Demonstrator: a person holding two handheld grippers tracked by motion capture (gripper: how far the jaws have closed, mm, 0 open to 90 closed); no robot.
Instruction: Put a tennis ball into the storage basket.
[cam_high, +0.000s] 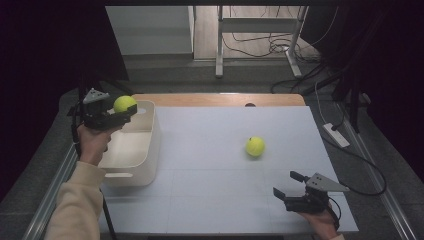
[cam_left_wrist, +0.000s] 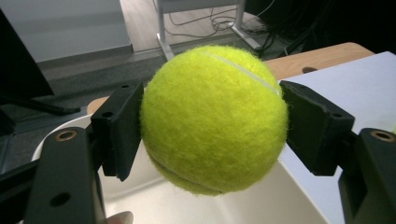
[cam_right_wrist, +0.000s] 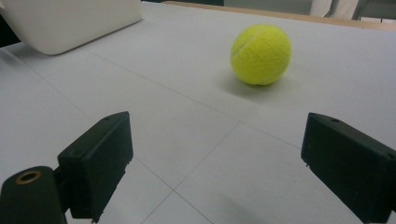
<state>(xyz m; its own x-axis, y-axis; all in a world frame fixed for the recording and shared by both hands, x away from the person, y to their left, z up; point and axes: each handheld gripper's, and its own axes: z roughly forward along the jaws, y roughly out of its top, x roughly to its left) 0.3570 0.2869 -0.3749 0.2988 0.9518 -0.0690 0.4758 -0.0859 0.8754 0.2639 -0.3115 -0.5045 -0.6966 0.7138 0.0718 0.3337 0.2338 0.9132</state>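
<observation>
**Tennis ball poised over the bin**

The tennis ball (cam_left_wrist: 214, 119) sat clamped between the left tongs (cam_high: 122, 111), hanging above the far end of the white bin (cam_high: 142, 165). A good release wanted it lowered inside first. The right tongs (cam_high: 287, 185) rested wide open and empty near the counter (cam_high: 210, 200), aimed at the 2nd ball (cam_high: 255, 146).

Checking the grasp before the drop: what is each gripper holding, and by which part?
The left gripper clamps a tennis ball by its opposite sides, across the middle, above the white bin. The right gripper stands open, holding nothing.
</observation>
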